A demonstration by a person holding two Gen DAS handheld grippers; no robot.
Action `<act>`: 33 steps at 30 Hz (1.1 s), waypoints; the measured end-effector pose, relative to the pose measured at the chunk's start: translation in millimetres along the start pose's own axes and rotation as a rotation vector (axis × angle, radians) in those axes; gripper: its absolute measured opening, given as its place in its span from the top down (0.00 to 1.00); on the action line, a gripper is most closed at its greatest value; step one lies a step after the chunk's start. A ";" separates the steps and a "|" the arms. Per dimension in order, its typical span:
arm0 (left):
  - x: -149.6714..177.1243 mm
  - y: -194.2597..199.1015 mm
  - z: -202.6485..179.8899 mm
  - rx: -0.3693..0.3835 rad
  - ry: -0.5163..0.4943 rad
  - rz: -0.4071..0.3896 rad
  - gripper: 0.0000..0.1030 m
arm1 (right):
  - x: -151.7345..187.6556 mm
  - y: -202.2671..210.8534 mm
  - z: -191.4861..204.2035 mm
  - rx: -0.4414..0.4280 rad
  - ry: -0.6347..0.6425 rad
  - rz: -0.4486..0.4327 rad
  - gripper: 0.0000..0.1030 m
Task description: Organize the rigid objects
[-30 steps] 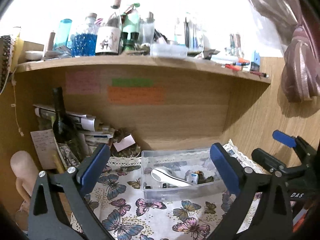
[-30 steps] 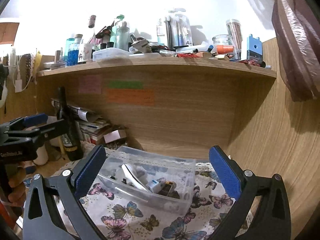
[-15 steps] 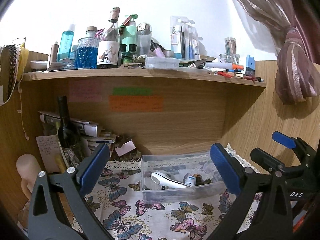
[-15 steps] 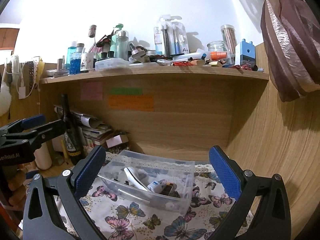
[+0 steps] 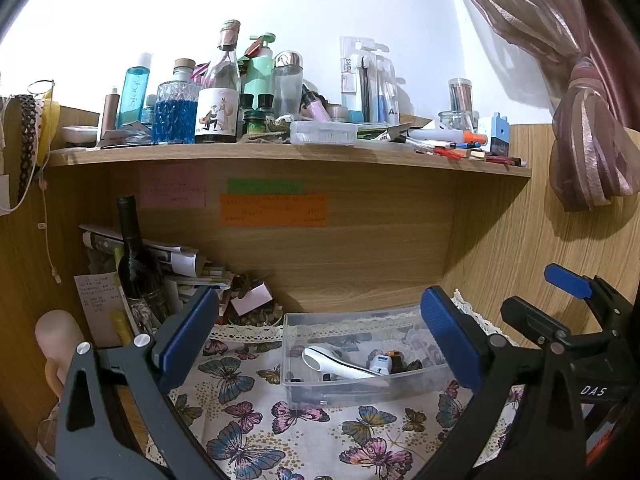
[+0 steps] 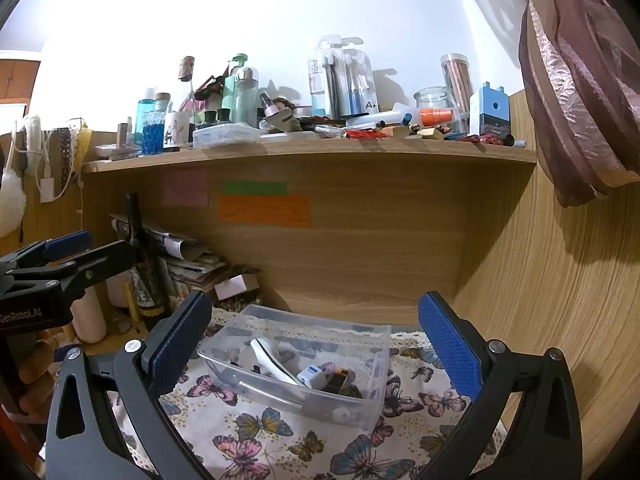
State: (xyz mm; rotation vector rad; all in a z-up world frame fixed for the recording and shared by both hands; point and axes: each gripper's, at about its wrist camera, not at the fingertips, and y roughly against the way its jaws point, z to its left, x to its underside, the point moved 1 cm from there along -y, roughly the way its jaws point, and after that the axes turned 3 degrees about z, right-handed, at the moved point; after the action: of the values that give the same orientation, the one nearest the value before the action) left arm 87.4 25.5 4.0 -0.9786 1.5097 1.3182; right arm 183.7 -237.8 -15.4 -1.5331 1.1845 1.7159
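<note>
Left gripper: held low over the cloth, its blue-padded fingers spread wide with nothing between them.
Right gripper: likewise spread wide and empty, held above the near part of the cloth; in the left wrist view it shows at the right edge.
Clear plastic bin: sits on the butterfly cloth in the alcove under the wooden shelf, near the back panel and the right side wall.
Bin contents: a white handled device lies slantwise inside; beside it a small white-and-blue item and some dark small pieces, too small to name with certainty.
Dark wine bottle: stands upright at the left of the alcove, in front of a stack of papers.
Wooden shelf: crowded with bottles, a flat clear box, packaged toothbrushes, pens and a jar.
Sticky notes: pink, green and orange, stuck on the back panel.
Curtain: gathered and tied at the upper right.
</note>
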 end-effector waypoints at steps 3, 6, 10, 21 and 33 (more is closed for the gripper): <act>0.0 0.2 -0.4 0.001 0.000 0.002 0.01 | -0.4 0.5 1.0 0.002 0.002 0.000 0.00; 0.2 1.0 -0.8 -0.002 0.000 0.000 0.00 | -0.3 0.7 1.2 0.002 0.001 -0.002 0.00; 0.1 2.2 -0.2 0.002 0.000 -0.004 0.00 | -0.6 1.0 1.8 0.003 0.002 -0.005 0.00; 0.8 2.4 1.0 0.003 0.000 -0.003 0.00 | -0.6 1.1 1.5 0.001 0.001 -0.005 0.00; -0.6 5.3 1.0 0.003 -0.006 -0.007 0.00 | -0.6 1.1 2.3 0.000 0.001 -0.004 0.00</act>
State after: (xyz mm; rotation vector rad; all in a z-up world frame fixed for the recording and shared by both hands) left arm 82.6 27.2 6.1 -0.9771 1.5021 1.3126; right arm 181.8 -236.1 -14.6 -1.5358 1.1816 1.7120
